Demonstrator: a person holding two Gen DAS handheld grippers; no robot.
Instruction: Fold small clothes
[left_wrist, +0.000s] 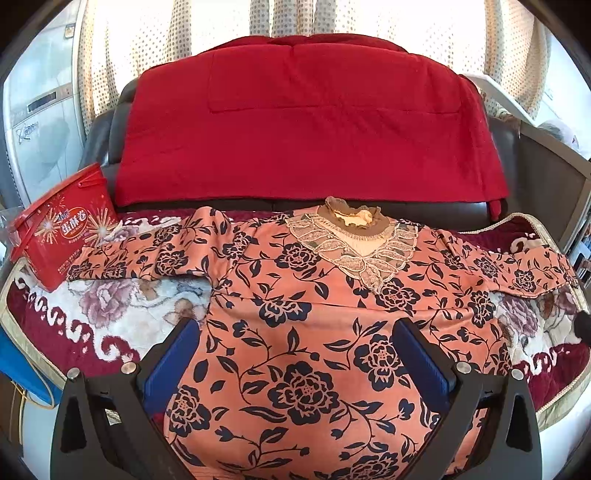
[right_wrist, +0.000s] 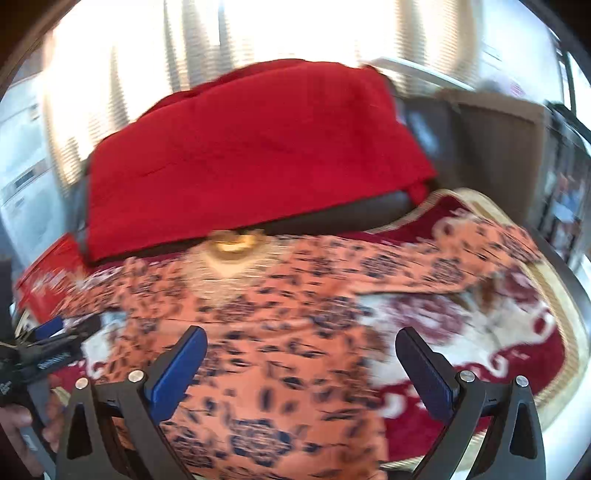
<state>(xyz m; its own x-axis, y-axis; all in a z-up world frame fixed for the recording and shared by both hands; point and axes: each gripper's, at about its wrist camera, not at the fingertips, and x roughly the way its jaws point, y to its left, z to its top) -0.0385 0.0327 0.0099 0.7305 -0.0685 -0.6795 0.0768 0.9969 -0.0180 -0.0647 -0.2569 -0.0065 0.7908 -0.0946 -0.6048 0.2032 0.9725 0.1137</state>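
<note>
**Both grippers wide over a flat floral top, nothing gripped**

- Nearest, left wrist view: the left gripper (left_wrist: 295, 354) hangs with its jaws fully spread and empty. The floral top (left_wrist: 325, 332) fills the gap between them; its lower body runs under and past both blue pads. Whether the pads brush the cloth, cannot tell.
- Right wrist view is motion-blurred. The right gripper (right_wrist: 301, 363) is likewise released, holding nothing. The top's body (right_wrist: 280, 369) lies between its jaws and off its left jaw; bare patterned blanket (right_wrist: 461, 332) lies under and beyond its right jaw.
- Farther out: the top lies face up, spread flat on the blanket. Lace collar (left_wrist: 354, 221) points away from the jaws, hem toward the cameras, so the long body axis runs straight out from the left gripper. Sleeves stretch crosswise, one beyond each jaw.
- Beyond the left jaw, by the sleeve end: a red box (left_wrist: 62, 229), close to touching the cuff.
- Farthest: red quilt (left_wrist: 310, 122) draped over a dark sofa back, behind the collar.

Judgement on the step in hand: the first fold is not yet begun. It would likely go best with each gripper pinching one sleeve or side edge, taking one layer of the top and not the blanket pile, then carrying it across the centre line, parallel to the collar-to-hem axis. The box may snag the far sleeve.
</note>
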